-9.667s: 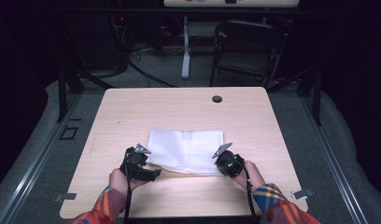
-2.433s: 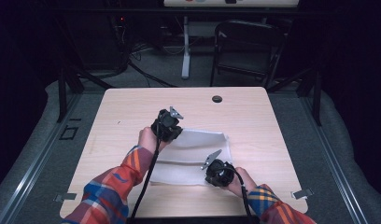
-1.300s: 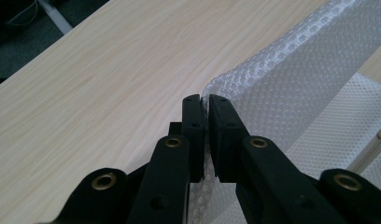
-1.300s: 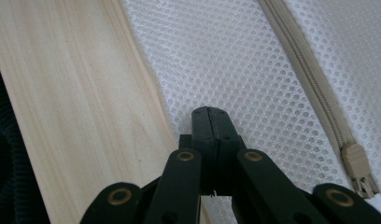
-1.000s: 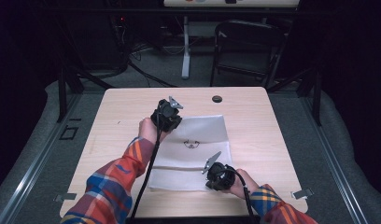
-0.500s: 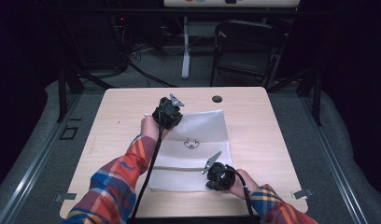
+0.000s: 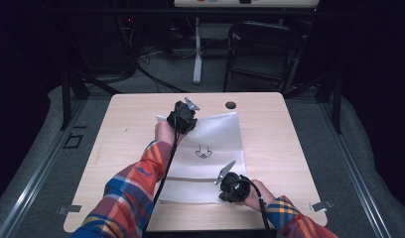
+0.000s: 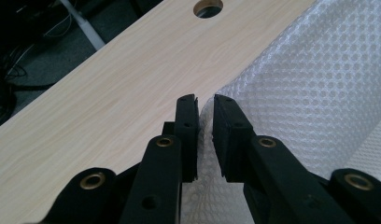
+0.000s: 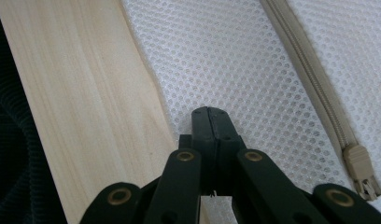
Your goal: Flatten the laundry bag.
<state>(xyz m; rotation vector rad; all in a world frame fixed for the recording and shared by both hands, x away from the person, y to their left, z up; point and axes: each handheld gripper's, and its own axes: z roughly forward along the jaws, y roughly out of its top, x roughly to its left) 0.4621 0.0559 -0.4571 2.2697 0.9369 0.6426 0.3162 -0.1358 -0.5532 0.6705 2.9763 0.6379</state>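
A white mesh bag [image 7: 218, 139] lies spread flat on the wooden table [image 7: 126, 134], with a small black drawing [image 7: 203, 152] printed on it. My left gripper [image 7: 184, 118] is at the bag's far left corner; in the left gripper view its jaws [image 8: 205, 105] pinch a raised fold of the mesh [image 8: 310, 93]. My right gripper [image 7: 228, 182] rests at the bag's near edge. Its jaws [image 9: 210, 114] are pressed together on the mesh [image 9: 235, 60], close to the left border. A beige zipper [image 9: 310, 70] with its pull [image 9: 361, 170] runs to the right of them.
A round cable hole [image 7: 231, 105] sits in the table near its far edge, just beyond the bag; it is also ahead of the left jaws [image 8: 207, 7]. A folding chair [image 7: 260, 49] and a table leg stand on the dark floor behind.
The left gripper has carried the bag's upper layer away from the person toward the far side, unfolding it flat. The right gripper has stayed at the near edge.
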